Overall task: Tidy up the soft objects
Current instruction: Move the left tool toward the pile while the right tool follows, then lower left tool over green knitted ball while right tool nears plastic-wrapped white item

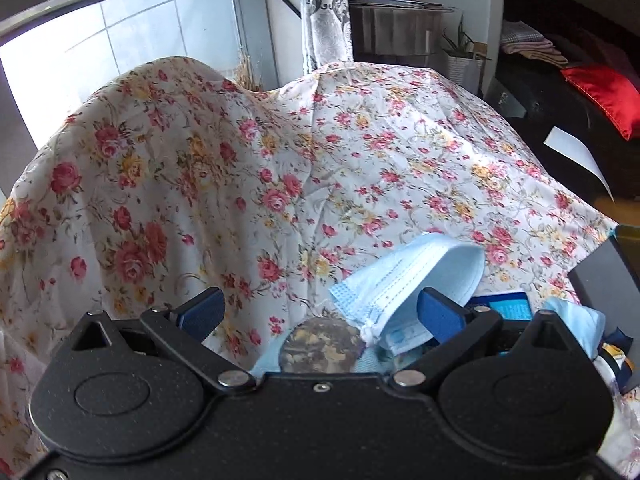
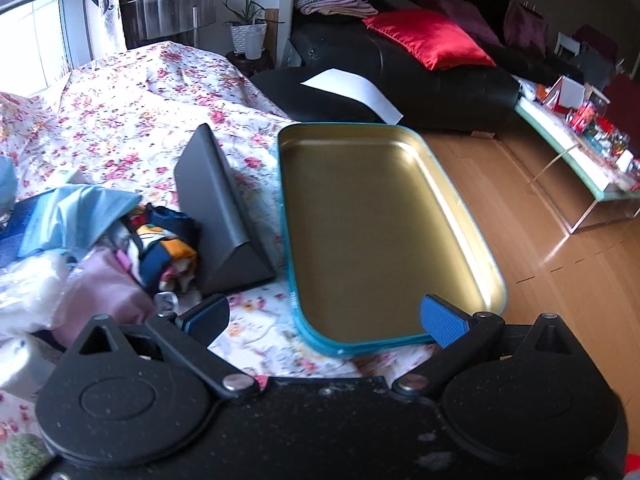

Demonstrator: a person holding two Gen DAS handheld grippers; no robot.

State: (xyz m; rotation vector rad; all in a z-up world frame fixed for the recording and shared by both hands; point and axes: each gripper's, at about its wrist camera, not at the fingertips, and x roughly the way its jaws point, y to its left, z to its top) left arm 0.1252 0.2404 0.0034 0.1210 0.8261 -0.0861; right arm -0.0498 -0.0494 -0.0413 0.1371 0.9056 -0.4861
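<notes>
Lying crumpled on the floral cloth (image 1: 248, 168), a pleated blue mask (image 1: 404, 276), left gripper (image 1: 322, 312) spread wide, right gripper (image 2: 324, 320) released before the glossy rounded gold tin tray (image 2: 376, 216)

A black leather sofa (image 2: 420, 80) runs along the far wall, with a red satin cushion (image 2: 428, 38) and a stack of folded blankets (image 2: 332, 0) on it. A potted plant (image 2: 248, 30) in a white woven pot stands beside the patterned curtain (image 2: 108, 4), and a cluttered glass coffee table (image 2: 580, 148) sits on the wooden floor (image 2: 560, 280).
</notes>
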